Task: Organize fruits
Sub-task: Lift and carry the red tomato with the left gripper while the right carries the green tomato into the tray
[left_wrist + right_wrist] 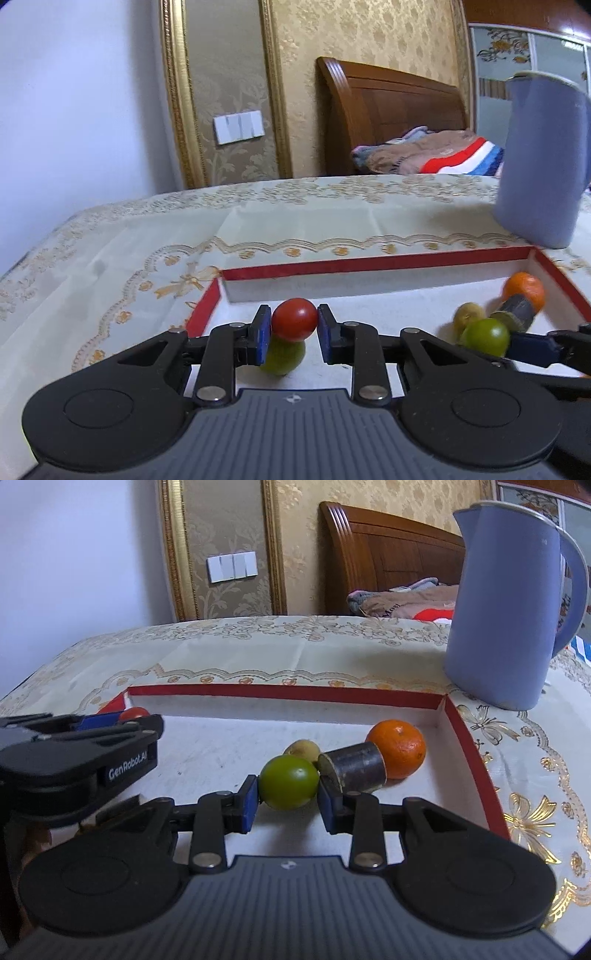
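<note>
Your left tongs (pixel 294 334) grip the tomato (pixel 294 319), right tongs (pixel 287 800) the green fruit (pixel 289 782); place both in the tray (pixel 469 720).

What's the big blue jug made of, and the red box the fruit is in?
The jug looks like smooth plastic or coated metal: matte, even blue, pale rim. I can't tell which. The box looks like cardboard: thin, stiff red walls with a dull white lining.

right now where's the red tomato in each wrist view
Left wrist: the red tomato sits low centre, clamped in the left gripper.
Right wrist: the same tomato peeks out at far left, behind that gripper.
Shared landmark: the blue kettle, upper right in both.
</note>
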Demonstrator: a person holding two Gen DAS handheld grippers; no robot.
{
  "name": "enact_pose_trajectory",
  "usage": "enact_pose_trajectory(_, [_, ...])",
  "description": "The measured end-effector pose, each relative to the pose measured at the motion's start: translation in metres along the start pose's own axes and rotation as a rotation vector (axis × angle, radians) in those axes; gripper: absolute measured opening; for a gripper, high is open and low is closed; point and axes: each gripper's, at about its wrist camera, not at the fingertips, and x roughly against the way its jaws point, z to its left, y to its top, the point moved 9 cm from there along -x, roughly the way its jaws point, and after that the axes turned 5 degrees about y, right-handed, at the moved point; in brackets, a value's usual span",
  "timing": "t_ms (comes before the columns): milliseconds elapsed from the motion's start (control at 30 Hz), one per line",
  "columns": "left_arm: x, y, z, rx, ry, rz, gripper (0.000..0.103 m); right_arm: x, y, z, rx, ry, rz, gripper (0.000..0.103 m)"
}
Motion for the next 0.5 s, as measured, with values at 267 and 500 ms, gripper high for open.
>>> enact_pose_trajectory(267, [-0.010,0.002,0.005,0.000,0.039,0.002,0.028,-0.014,0.009,-0.006,-0.017,-0.039,-0.003,0.032])
enact_pose_trajectory(500, [-0.013,0.000,0.009,0.009,0.055,0.014,0.029,-0.019,0.011,-0.010,-0.022,-0.060,-0.010,0.032])
